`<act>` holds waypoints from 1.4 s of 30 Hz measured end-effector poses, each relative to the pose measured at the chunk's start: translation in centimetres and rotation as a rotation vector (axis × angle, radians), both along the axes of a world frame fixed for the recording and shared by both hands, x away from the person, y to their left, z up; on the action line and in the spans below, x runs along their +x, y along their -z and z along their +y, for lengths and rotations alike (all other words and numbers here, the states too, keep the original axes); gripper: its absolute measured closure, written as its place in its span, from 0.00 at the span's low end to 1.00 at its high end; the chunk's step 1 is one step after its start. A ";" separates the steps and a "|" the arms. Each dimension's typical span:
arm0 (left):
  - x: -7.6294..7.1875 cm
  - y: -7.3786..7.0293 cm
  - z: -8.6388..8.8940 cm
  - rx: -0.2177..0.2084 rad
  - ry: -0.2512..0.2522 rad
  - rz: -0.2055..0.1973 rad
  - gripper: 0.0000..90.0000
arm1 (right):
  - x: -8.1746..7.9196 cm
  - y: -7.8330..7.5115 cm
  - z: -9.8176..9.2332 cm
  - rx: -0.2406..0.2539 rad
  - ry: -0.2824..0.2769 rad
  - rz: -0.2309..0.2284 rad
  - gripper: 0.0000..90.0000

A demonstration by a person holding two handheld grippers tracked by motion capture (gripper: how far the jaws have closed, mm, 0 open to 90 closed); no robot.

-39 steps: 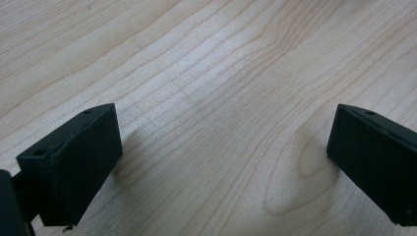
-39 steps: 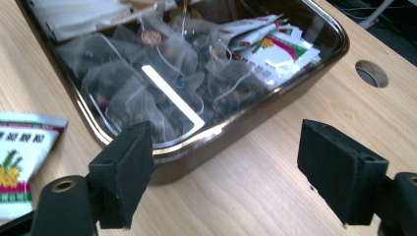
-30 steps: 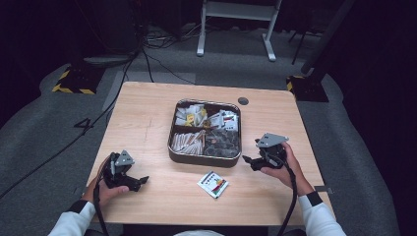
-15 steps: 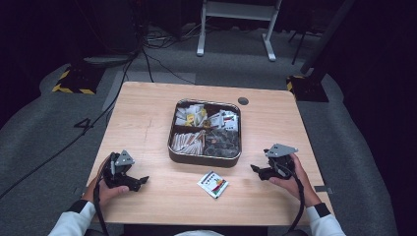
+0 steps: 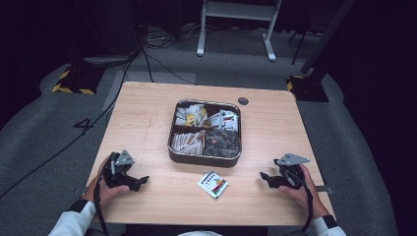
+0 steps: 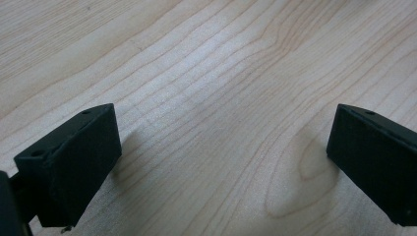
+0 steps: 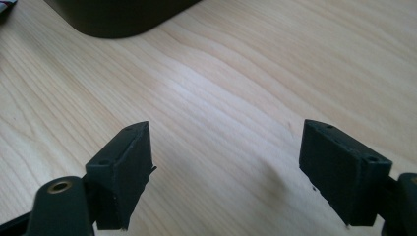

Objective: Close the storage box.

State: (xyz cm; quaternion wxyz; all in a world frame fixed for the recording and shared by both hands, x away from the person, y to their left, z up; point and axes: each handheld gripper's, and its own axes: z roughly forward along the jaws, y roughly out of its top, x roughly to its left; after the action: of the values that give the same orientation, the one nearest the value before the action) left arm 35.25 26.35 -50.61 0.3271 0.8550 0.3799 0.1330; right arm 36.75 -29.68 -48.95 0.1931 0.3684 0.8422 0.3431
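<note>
Looking down in the high view: wooden surface (image 5: 147, 118) carrying a dark rounded-square tin tray (image 5: 205, 159) at its middle, split into four compartments. Far-left compartment holding pale and yellow sachets, far-right one white sachets with red and dark print, near-left one a row of tan paper sticks, near-right one small dark round pieces. Lying flat just off the tray's near edge, apart from it, a single small white packet (image 5: 213, 183) with red and green print, turned at an angle. Resting low near the near-left corner of the surface, left gripper (image 5: 139, 181), held in a hand with a white sleeve, jaws pointing toward the middle. Resting near the near-right corner, right gripper (image 5: 264, 177), grey plate on top, jaws pointing left toward the packet, well apart from it. Packet between the two grippers, closer to the right one, touched by neither. Small dark round disc (image 5: 243, 101) set in the surface beyond the tray's far-right corner. Past the far edge, grey carpet, cables and a white metal frame (image 5: 236, 24).

Seen in the left gripper view: two black jaws spread wide at the lower corners, bare wood grain between them, nothing gripped.

Seen in the right gripper view: black jaws likewise spread wide over bare wood, holding nothing. Dark curved wall of the tray (image 7: 123, 17) at the top left, with a sliver of the packet (image 7: 5, 6) at the very top-left corner.
</note>
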 end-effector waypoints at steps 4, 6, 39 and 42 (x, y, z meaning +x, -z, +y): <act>0.0 0.0 0.0 0.001 0.000 -0.002 0.00 | -0.4 0.6 -1.4 0.028 0.040 0.019 0.24; 0.0 0.0 0.0 0.001 0.000 -0.002 0.00 | -0.5 0.9 -2.0 0.033 0.062 0.028 0.24; 0.0 0.0 0.0 0.001 0.000 -0.002 0.00 | -0.7 1.5 -3.9 0.067 0.113 0.020 0.20; 0.0 0.0 0.0 0.002 0.000 -0.002 0.00 | -0.7 1.5 -3.9 0.067 0.116 0.020 0.20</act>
State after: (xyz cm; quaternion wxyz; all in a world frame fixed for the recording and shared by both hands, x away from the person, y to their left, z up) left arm 35.29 26.35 -50.61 0.3268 0.8552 0.3793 0.1341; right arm 36.09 -33.58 -50.43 0.1920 0.4263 0.8093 0.3556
